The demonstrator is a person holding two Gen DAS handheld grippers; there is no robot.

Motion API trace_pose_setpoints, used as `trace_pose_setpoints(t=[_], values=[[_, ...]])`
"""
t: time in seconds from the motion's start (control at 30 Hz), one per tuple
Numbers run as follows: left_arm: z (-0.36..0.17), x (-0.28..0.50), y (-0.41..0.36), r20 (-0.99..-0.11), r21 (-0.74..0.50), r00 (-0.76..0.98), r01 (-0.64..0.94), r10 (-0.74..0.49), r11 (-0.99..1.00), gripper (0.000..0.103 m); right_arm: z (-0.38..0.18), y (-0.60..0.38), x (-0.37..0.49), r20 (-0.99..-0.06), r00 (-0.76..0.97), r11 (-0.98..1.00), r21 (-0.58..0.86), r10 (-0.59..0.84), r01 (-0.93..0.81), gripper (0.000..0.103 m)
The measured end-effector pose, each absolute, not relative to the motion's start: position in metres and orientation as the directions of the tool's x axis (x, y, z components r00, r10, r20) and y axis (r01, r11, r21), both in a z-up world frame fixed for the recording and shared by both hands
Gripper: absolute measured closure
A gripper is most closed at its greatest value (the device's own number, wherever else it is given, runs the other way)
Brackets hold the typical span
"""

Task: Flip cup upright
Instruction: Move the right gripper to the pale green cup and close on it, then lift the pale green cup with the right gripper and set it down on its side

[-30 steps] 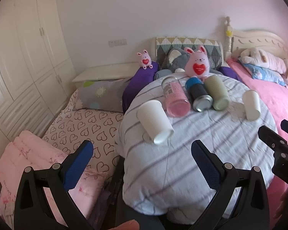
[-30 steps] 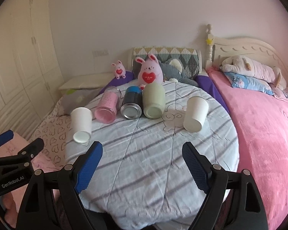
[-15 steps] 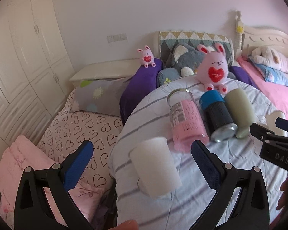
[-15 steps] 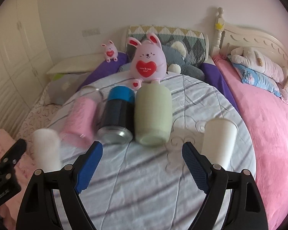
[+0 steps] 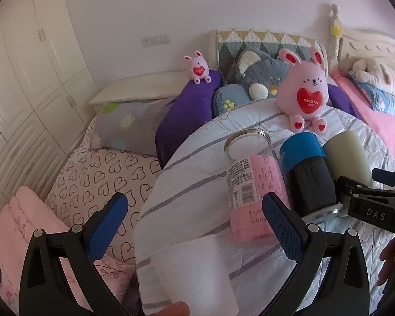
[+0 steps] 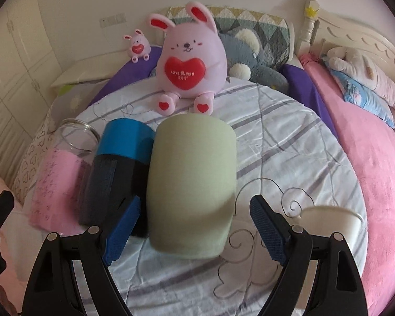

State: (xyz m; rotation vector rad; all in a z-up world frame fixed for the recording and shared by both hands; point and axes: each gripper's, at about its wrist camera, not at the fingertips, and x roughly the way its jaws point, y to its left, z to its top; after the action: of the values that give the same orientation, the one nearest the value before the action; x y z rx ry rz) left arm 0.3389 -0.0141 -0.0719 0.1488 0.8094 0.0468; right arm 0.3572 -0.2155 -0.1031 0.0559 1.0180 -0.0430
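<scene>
Left gripper point(image 5: 194, 226): having pushed forward since a second ago, now hovering over the near-left edge of the table; jaws standing wide apart, clamping nothing.
White cup point(image 5: 197, 273): lying on its side on the striped tablecloth point(image 5: 197, 163), now filling the lower frame between the blue pads point(image 5: 108, 226) of the left gripper, far larger than half a second ago; contact with the pads not discernible.
Right gripper point(image 6: 194, 234): also having closed in on the row of containers; jaws spread open, straddling the near end of the green cup without visibly touching it.
Green cup point(image 6: 192, 184): lying on its side, pressing against the black and blue bottle point(image 6: 118, 168), looming much bigger than in the earlier views.
Second white cup point(image 6: 331, 221): lying just right of the right gripper's right finger, now partly hidden at the lower right, blurred.
Pink jar point(image 5: 250, 184): lying on its side beside the black and blue bottle, glass mouth pointing toward the far end of the table.
Pink bunny point(image 6: 192, 63): sitting upright behind the row, staying in place.
Small bunny point(image 5: 198, 67): perching on the purple cushion point(image 5: 181, 115) as before.
</scene>
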Motion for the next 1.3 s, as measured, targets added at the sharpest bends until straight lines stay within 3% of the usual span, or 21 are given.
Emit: trace_pose_setpoints(t=[0.37, 0.43, 0.8, 1.07, 1.3], values=[[-0.084, 0.365, -0.020, -0.740, 0.154, 0.664, 0.019, 0.102, 0.988, 0.000, -0.124, -0.216, 0.385, -0.885, 0.465, 0.998, 0.034, 0.006, 0.054, 0.017], [-0.085, 0.367, -0.020, -0.743, 0.152, 0.662, 0.020, 0.101, 0.988, 0.000, -0.126, -0.218, 0.386, -0.887, 0.461, 0.997, 0.062, 0.032, 0.049, 0.021], [-0.071, 0.348, -0.020, -0.733, 0.141, 0.675, 0.027, 0.086, 0.990, 0.000, -0.108, -0.222, 0.365, -0.861, 0.504, 0.993, 0.108, 0.075, 0.037, 0.024], [-0.038, 0.294, -0.015, -0.689, 0.134, 0.722, 0.030, 0.071, 0.991, 0.000, -0.070, -0.210, 0.290, -0.824, 0.552, 0.988, 0.151, 0.129, -0.005, 0.024], [-0.030, 0.222, -0.003, -0.660, 0.114, 0.750, 0.031, 0.052, 0.993, 0.000, -0.090, -0.190, 0.204, -0.836, 0.516, 0.978, 0.208, 0.187, -0.019, 0.024]])
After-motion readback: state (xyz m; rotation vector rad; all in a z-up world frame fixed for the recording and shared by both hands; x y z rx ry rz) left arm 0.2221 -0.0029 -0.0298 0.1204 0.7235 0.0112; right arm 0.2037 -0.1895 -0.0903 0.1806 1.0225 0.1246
